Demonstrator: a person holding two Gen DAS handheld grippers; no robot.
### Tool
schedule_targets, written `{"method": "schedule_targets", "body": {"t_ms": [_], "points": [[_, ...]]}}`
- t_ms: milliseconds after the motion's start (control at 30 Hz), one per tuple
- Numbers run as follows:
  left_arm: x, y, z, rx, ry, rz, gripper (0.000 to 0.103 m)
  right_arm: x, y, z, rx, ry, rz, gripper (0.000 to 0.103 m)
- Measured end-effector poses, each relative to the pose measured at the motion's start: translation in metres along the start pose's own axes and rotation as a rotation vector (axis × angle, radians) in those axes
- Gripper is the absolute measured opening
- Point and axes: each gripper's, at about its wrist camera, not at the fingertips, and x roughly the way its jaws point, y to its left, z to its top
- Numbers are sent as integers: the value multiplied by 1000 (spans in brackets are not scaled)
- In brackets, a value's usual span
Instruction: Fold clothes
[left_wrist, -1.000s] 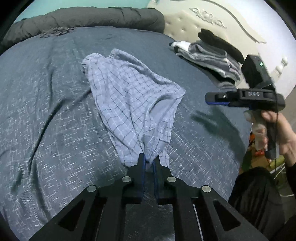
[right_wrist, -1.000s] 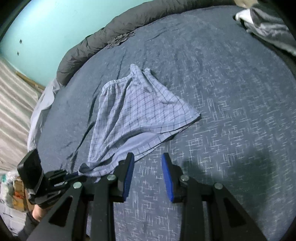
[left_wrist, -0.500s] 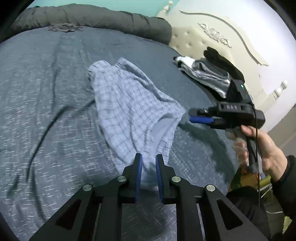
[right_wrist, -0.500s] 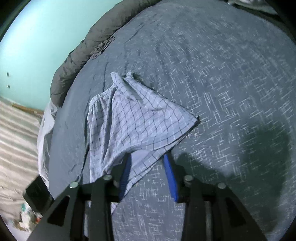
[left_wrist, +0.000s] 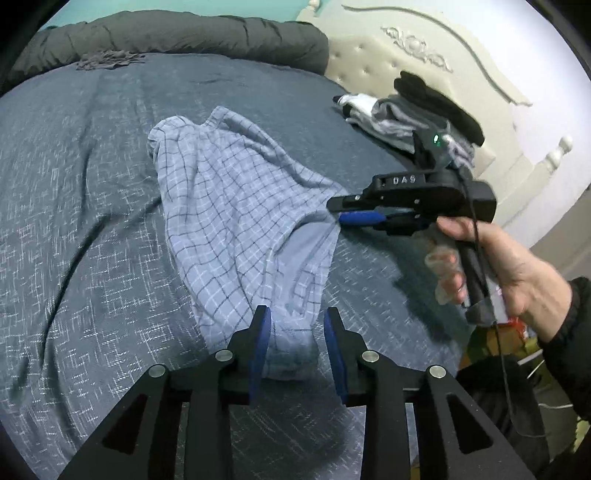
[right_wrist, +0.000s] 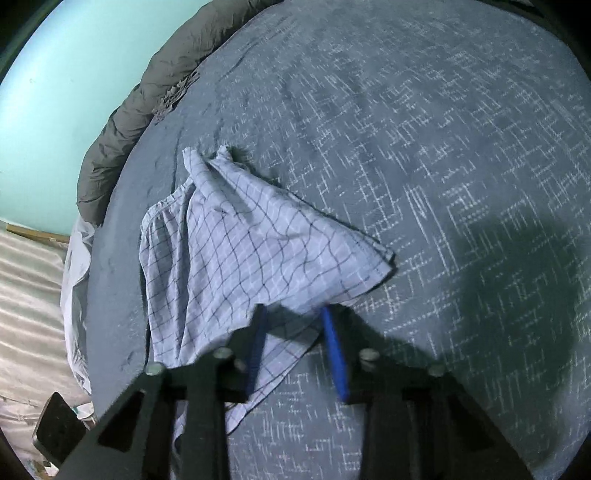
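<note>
Checked shorts (left_wrist: 236, 221) lay crumpled on the blue bedspread (left_wrist: 74, 258) | left gripper (left_wrist: 297, 347) spread wide, hem between its fingers, unpinched | right gripper (right_wrist: 295, 350) parted at the cloth's edge, tips blurred, perhaps under the fold | folded pile (left_wrist: 406, 114) by headboard

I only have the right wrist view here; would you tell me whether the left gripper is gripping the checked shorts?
Observer: No, the left gripper is open, with its fingers on either side of the near end of the checked shorts.
Operator: Thank you. Is anything else lying on the bed?
Observer: Yes, a pile of grey and black clothes lies by the cream headboard.
</note>
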Motion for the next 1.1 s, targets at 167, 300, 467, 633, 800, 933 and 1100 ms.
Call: {"method": "schedule_targets", "body": {"t_ms": [167, 300, 467, 633, 800, 933, 1100], "points": [[14, 3, -3, -3, 32, 24, 31, -8, 1, -1, -15, -22, -2, 5], [13, 7, -7, 1, 37, 39, 10, -14, 3, -1, -26, -40, -3, 3], [6, 12, -10, -5, 24, 31, 3, -27, 8, 0, -46, -51, -5, 3], [-9, 14, -11, 1, 8, -4, 3, -23, 4, -2, -60, -15, -39, 3], [-3, 17, -12, 28, 54, 9, 3, -8, -8, -7, -38, 32, -69, 4], [0, 29, -9, -7, 72, -5, 3, -6, -14, -9, -14, 21, -46, 4], [-10, 38, -7, -54, 63, -14, 3, -18, -14, -8, -19, 2, -34, 6]]}}
